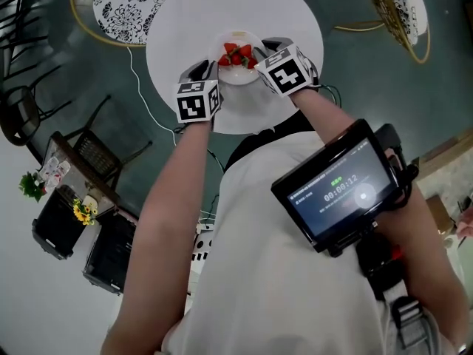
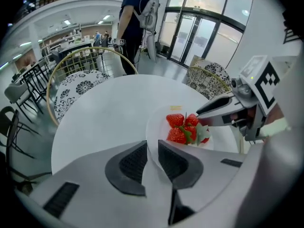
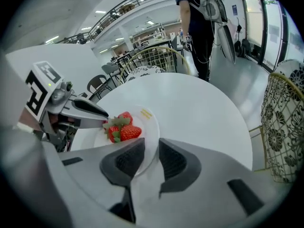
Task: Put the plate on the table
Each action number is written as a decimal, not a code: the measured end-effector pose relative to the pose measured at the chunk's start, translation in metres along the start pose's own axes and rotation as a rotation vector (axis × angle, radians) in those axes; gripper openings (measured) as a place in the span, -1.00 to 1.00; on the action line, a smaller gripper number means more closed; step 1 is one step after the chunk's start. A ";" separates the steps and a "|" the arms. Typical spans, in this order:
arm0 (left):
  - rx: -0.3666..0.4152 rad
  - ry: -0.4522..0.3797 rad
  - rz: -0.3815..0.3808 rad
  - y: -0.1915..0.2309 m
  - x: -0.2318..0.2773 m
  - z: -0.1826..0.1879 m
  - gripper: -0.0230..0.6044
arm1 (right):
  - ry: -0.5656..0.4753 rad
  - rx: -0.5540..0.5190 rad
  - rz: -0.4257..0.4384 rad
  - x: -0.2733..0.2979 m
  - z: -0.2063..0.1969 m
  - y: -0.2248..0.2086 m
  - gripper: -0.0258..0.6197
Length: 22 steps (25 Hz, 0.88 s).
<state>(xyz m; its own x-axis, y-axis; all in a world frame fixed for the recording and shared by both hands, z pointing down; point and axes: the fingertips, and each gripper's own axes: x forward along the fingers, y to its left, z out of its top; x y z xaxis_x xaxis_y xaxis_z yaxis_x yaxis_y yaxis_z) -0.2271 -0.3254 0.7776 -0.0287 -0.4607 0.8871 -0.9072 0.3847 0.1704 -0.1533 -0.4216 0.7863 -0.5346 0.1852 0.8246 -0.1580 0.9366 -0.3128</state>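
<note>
Head view steeply down; gripper views close, facing inward — share plate point(image 1: 238, 78) (strawberries point(image 1: 237, 55)).

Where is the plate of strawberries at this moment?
In the head view the plate is top centre, over the round white table, its rim gripped by the left gripper on its left and the right gripper on its right.

Left hand-held gripper point(image 2: 152, 150), right hand-held gripper point(image 3: 151, 147), gripping plate point(image 1: 238, 77)
</note>
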 end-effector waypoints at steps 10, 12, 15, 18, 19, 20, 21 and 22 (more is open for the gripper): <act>-0.192 -0.128 0.070 0.037 -0.026 0.001 -0.77 | -0.111 0.081 -0.101 -0.018 0.006 -0.030 -0.70; -0.215 -0.153 0.069 0.034 -0.044 -0.010 -0.77 | -0.147 0.101 -0.113 -0.036 0.003 -0.025 -0.71; -0.239 -0.179 0.045 0.021 -0.072 -0.036 -0.77 | -0.206 0.123 -0.127 -0.066 -0.007 -0.007 -0.90; -0.219 -0.196 0.008 0.003 -0.097 -0.067 -0.78 | -0.246 0.138 -0.097 -0.089 -0.029 0.023 -0.91; -0.211 -0.208 -0.005 -0.003 -0.105 -0.075 -0.83 | -0.260 0.144 -0.084 -0.097 -0.036 0.033 -0.91; -0.206 -0.225 -0.018 -0.009 -0.115 -0.082 -0.88 | -0.276 0.149 -0.072 -0.105 -0.043 0.044 -0.91; -0.203 -0.247 -0.034 -0.015 -0.125 -0.088 -0.91 | -0.291 0.151 -0.063 -0.114 -0.048 0.054 -0.91; -0.205 -0.272 -0.055 -0.022 -0.136 -0.092 -0.91 | -0.305 0.147 -0.055 -0.124 -0.052 0.065 -0.91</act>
<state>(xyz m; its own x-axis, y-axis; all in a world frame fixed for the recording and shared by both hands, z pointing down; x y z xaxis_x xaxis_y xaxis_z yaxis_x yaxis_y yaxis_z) -0.1646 -0.1975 0.6931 -0.1179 -0.6714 0.7317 -0.8082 0.4929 0.3221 -0.0535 -0.3685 0.6882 -0.7418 0.0173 0.6703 -0.2998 0.8856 -0.3546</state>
